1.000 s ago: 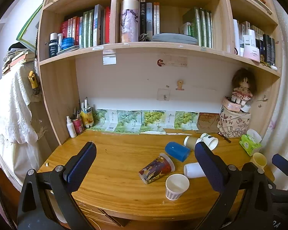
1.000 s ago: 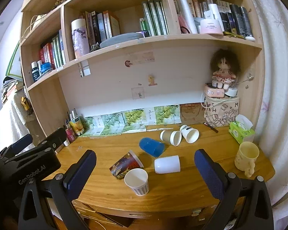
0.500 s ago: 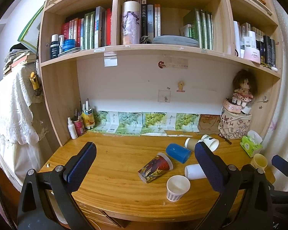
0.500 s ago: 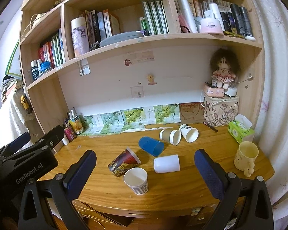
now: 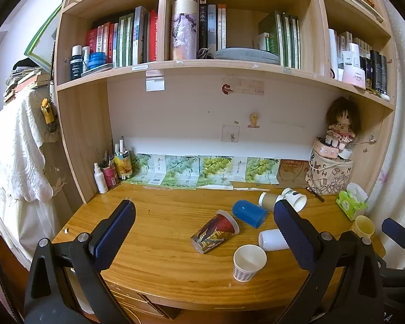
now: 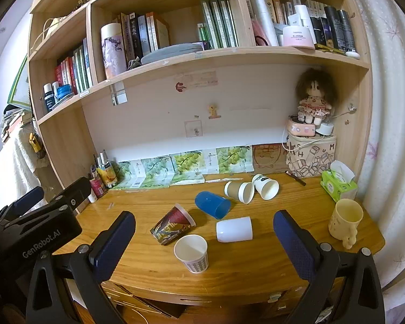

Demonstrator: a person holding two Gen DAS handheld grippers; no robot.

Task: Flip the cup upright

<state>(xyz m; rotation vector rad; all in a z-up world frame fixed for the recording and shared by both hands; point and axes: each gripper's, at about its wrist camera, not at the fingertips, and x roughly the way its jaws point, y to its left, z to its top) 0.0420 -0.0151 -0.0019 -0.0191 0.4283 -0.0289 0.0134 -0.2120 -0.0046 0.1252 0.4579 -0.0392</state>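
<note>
Several cups lie on their sides on the wooden desk (image 6: 256, 264): a printed red cup (image 6: 172, 225) (image 5: 214, 233), a blue cup (image 6: 212, 204) (image 5: 249, 213), a white cup (image 6: 234, 229) (image 5: 271, 239), a brown paper cup (image 6: 239, 191) (image 5: 267, 201) and a white paper cup (image 6: 266, 186) (image 5: 297, 199). A checked paper cup (image 6: 191, 252) (image 5: 248, 262) and a yellow mug (image 6: 345, 218) (image 5: 363, 226) stand upright. My left gripper (image 5: 202, 236) and right gripper (image 6: 203, 243) are open and empty, held back from the desk's front edge.
A shelf unit with books rises behind the desk. A green tissue pack (image 6: 337, 182), a printed bag (image 6: 310, 156) with a doll sit at the back right. Bottles and pens (image 5: 112, 167) stand at the back left. The left gripper's body (image 6: 32, 232) shows left in the right wrist view.
Both views have shifted slightly, with the cups sitting a little higher in frame. The grippers stay open and no cup has moved.
</note>
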